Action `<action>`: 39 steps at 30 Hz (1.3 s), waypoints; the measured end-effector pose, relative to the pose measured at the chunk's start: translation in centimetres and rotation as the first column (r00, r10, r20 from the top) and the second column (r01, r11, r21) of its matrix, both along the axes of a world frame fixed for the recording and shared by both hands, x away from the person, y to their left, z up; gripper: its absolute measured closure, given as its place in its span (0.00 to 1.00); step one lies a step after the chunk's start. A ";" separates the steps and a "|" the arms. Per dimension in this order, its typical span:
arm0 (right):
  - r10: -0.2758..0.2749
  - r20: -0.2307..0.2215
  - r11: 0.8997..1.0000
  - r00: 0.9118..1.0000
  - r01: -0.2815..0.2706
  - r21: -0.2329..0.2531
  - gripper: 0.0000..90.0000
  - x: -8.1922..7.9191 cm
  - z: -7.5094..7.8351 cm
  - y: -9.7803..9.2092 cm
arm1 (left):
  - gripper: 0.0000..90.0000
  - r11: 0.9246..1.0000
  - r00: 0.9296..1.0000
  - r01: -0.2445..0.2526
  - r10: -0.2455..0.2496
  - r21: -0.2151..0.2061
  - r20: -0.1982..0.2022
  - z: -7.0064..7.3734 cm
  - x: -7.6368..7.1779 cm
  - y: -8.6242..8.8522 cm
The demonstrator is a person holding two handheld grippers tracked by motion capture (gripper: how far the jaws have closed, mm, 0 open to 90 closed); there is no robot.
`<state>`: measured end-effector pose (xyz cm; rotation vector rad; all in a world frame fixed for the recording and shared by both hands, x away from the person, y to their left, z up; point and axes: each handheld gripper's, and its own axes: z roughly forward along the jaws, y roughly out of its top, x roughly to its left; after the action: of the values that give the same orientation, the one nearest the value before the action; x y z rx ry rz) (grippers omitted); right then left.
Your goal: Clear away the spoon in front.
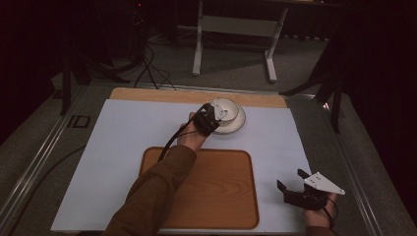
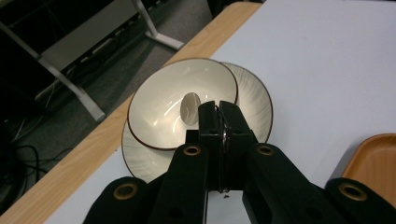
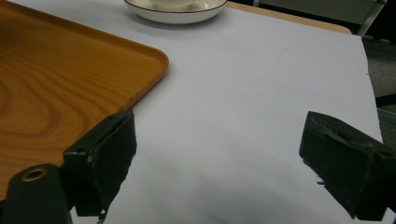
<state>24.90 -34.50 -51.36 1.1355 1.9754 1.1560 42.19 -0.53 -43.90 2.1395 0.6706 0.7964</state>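
Note:
A cream bowl (image 2: 163, 107) with a dark rim rests tilted on a ribbed cream plate (image 2: 254, 100) at the far middle of the table. My left gripper (image 2: 219, 109) is shut on the bowl's near rim. From above, the left gripper (image 1: 215, 115) covers the left side of the bowl (image 1: 228, 109), and the plate (image 1: 239, 125) shows beneath it. The right gripper (image 1: 290, 179) hovers open near the front right edge, with nothing between its fingers (image 3: 109, 158).
A wooden tray (image 1: 206, 191) lies at the front middle of the white mat (image 1: 123, 142), and its corner (image 3: 56, 84) sits just left of my right gripper. A wooden table edge (image 1: 196, 96) runs behind the plate. Cables and a desk frame stand on the floor beyond.

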 end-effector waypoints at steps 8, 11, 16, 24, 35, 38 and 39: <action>0.001 0.001 1.000 1.000 -0.001 -0.001 0.12 0.0 0.0 0.0 | 0.99 1.000 1.000 0.015 -0.014 -0.027 0.018 1.1 -0.9 0.4; 0.001 0.002 1.000 1.000 -0.001 -0.002 0.12 0.0 0.0 0.0 | 0.99 0.999 1.000 0.015 -0.014 -0.037 0.026 1.6 -1.3 0.9; 0.001 0.002 1.000 1.000 -0.001 -0.002 0.12 0.0 0.0 0.0 | 0.99 0.999 0.999 0.013 -0.012 -0.049 0.029 2.0 -1.8 1.6; 0.001 0.002 1.000 1.000 -0.001 -0.003 0.12 0.0 0.0 0.0 | 0.99 0.996 1.000 0.000 0.002 -0.089 0.031 2.5 -2.5 3.2; 0.004 0.004 1.000 1.000 -0.004 -0.007 0.12 0.0 0.0 0.1 | 0.99 0.993 1.000 -0.004 0.007 -0.118 0.026 3.0 -3.7 5.0; 0.004 0.004 1.000 1.000 -0.004 -0.007 0.12 0.0 0.0 0.0 | 0.99 0.994 0.999 -0.003 0.007 -0.111 0.036 3.1 -4.0 5.4; 0.004 0.005 1.000 1.000 -0.004 -0.007 0.12 0.0 0.0 0.0 | 0.99 0.994 0.999 -0.004 0.008 -0.112 0.036 3.2 -4.1 5.6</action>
<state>24.86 -34.46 -51.35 1.1247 1.9777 1.1526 38.09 5.11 -40.73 2.0183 0.6866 0.7809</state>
